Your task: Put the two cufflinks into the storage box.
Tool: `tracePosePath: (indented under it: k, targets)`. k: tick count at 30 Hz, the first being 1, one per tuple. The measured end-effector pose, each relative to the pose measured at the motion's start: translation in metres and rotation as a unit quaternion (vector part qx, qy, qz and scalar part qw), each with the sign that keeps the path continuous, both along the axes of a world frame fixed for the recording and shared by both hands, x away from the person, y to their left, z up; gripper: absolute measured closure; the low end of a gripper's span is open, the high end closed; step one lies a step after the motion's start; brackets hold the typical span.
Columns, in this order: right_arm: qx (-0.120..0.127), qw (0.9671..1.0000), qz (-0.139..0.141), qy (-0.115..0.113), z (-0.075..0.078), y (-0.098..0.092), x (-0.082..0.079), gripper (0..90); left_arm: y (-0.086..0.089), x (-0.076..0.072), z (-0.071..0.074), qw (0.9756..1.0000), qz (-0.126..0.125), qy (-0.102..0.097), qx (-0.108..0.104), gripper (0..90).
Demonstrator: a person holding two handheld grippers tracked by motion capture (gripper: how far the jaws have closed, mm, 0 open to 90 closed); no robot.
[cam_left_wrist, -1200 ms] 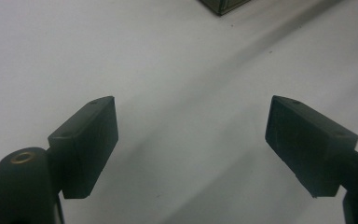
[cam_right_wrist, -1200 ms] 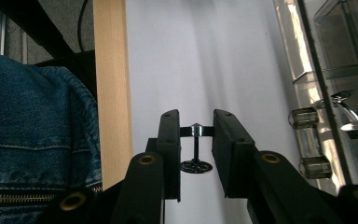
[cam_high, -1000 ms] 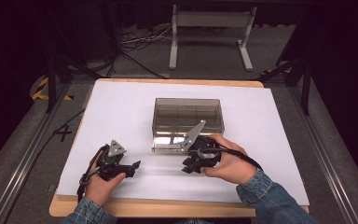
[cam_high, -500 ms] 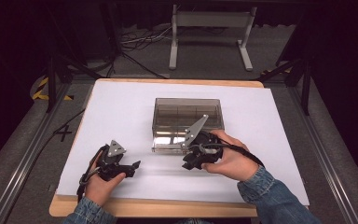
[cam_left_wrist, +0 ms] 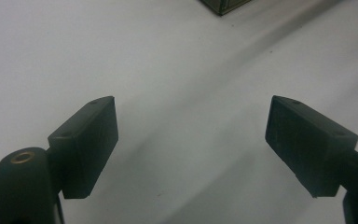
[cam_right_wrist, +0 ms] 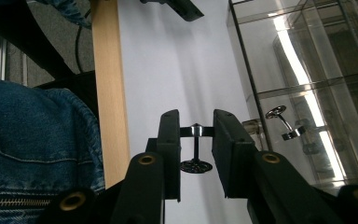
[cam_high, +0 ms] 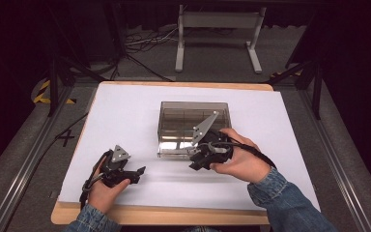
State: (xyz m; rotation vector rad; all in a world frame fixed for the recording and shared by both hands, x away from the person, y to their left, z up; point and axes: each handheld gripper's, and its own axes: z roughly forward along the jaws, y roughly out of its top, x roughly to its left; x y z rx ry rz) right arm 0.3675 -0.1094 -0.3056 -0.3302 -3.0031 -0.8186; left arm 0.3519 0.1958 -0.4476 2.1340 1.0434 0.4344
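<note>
My right tongs (cam_right_wrist: 195,140): the two jaws are squeezed on a small dark cufflink (cam_right_wrist: 196,149). They are partly closed, and the little bar of the cufflink sits flat between them.

My left tongs (cam_left_wrist: 191,140): wide open and holding nothing. They rest on the white table (cam_high: 125,111), near me, on the left side.

The clear box (cam_high: 193,128): it sits in the middle of the table, touching or just beside my right tongs. It has little rooms inside. I can see another shiny cufflink (cam_right_wrist: 282,122) in one room.

What changed: almost nothing since a second ago. My right tongs keep the same squeeze and stay by the near edge of the box. My left tongs stay put.

What that means: I think the cufflink is safe in my grip and I am lining it up to go in or out of the box. I cannot tell which.
</note>
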Motion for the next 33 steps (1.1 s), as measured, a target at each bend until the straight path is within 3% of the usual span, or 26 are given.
tracePosePath:
  k: [18,33]
  targets:
    - [0.007,0.9983,-0.056,-0.009,0.01,-0.009,0.02,73.4,0.0,0.0,0.0,1.0,0.001,0.002,-0.002,18.0]
    - [0.007,0.9945,-0.104,-0.01,0.011,-0.015,0.038,73.3,0.0,0.0,0.0,1.0,0.0,0.001,-0.001,18.0]
